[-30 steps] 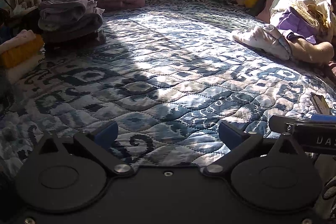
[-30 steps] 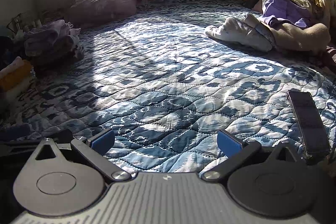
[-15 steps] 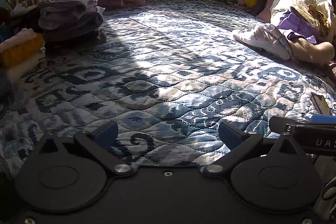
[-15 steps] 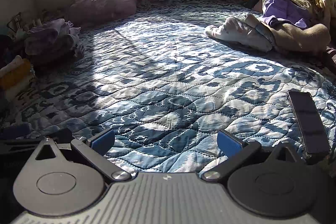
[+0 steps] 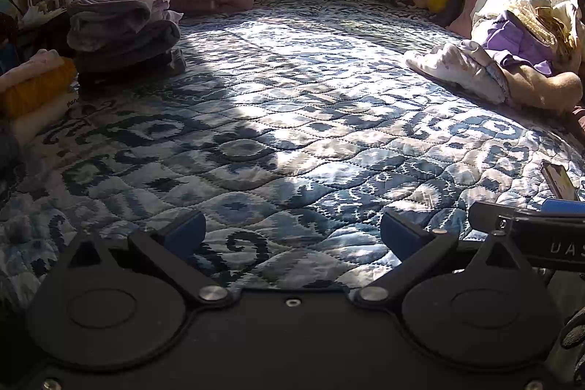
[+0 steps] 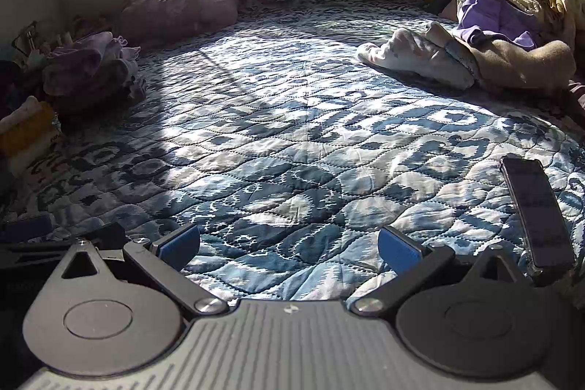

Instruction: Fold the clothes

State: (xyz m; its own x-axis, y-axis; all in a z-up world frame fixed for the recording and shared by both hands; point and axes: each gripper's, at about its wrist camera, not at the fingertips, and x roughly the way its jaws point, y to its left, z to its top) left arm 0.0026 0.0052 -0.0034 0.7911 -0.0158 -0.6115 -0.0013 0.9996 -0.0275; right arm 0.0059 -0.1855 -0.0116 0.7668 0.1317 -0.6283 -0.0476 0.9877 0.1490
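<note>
Jaws spread wide on both my grippers, nothing held.
I'd grab the white garment (image 6: 413, 61) by one edge, drag it onto open quilt (image 6: 292, 141).

I am seeing a crumpled heap of unfolded clothes (image 5: 512, 68), white, purple, tan and pale yellow, lying at the bed's right edge, while a folded stack of grey-lilac garments (image 5: 120, 28) is sitting well apart at the left.
</note>
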